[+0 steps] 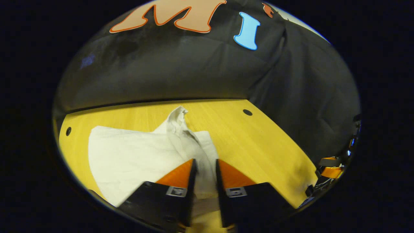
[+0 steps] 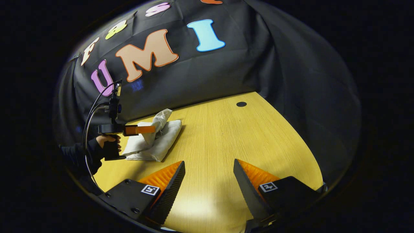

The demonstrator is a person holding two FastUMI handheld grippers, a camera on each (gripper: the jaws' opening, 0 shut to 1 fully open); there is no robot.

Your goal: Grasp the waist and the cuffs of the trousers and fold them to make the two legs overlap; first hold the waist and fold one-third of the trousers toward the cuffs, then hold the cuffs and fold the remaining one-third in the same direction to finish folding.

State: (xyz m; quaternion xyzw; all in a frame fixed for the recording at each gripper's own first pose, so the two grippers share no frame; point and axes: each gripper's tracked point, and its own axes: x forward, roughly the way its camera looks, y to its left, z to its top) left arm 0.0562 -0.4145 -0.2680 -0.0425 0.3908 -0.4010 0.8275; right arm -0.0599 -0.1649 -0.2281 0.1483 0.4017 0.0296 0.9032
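Two fingers of the left gripper (image 1: 205,171) stand close together in the left gripper view, nipping a bunched ridge of the trousers (image 1: 136,155). The cloth runs up from between them to a raised peak, while the rest lies flat as a pale folded stack on the table (image 1: 258,142), toward the left and near the back wall. The pinched part is lifted off the stack, most likely so that an end can be carried over the rest for a fold; whether it is waist or cuffs I cannot tell. At the far right edge, part of the other gripper shows, well apart from the cloth.

In the right gripper view, the right gripper (image 2: 209,174) has its fingers spread wide over bare table (image 2: 275,136), holding nothing. It hangs well apart from the trousers (image 2: 161,142), which sit far to the left near the wall. There the left gripper (image 2: 152,129), held by a hand (image 2: 108,144) in a dark sleeve, reaches level into the cloth and raises a fold above the stack. My guess is the right one waits clear so as not to snag the fold.
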